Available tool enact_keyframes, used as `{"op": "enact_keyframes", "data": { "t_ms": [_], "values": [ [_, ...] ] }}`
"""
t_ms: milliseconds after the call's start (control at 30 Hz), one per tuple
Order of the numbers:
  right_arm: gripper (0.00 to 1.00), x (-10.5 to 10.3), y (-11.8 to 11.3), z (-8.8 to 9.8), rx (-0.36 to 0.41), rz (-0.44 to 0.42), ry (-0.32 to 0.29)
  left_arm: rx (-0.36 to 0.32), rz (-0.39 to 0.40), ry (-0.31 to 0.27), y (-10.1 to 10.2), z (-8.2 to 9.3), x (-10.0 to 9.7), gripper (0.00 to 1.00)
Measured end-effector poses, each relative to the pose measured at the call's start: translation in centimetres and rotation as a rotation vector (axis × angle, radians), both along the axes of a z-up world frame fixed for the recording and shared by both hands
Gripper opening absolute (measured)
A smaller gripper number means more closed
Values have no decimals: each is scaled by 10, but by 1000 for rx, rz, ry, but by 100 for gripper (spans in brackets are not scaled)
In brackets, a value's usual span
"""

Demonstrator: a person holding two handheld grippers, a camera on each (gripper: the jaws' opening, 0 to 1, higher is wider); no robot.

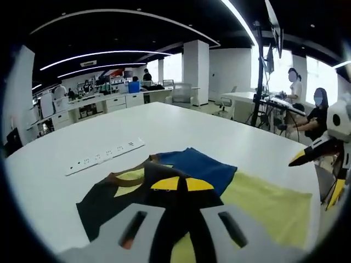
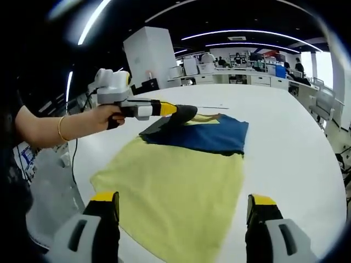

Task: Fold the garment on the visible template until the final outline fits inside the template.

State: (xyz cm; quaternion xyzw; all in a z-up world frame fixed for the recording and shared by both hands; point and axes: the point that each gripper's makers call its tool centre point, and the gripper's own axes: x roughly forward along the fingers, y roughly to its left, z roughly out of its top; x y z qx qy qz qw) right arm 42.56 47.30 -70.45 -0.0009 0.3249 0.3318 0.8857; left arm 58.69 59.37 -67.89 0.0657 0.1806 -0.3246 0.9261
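Right claw (image 2: 182,219) hangs nearest, jaws wide apart over the near edge of the pale yellow cloth template (image 2: 175,192) on the round white table (image 2: 285,142). Beyond it lies the dark blue folded garment (image 2: 205,134), long axis across the template's far end. The left claw (image 2: 184,111) is closer, jaws pinched together on the garment's black edge. Farther off, a white power strip (image 1: 104,156).

Soft matt cloth garment (image 2: 211,134) lies on a matt yellow fabric template (image 2: 175,192), atop a smooth white table (image 2: 285,159).
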Motion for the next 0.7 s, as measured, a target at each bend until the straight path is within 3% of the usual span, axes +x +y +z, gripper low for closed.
{"op": "enact_keyframes", "data": {
  "t_ms": [267,700],
  "values": [
    [97,1,-1,0,3,-1,-2,64,-48,20,-13,-23,-6,0],
    [97,0,-9,-4,-1,-17,7,80,-61,107,-24,-53,-12,0]
  ]
}}
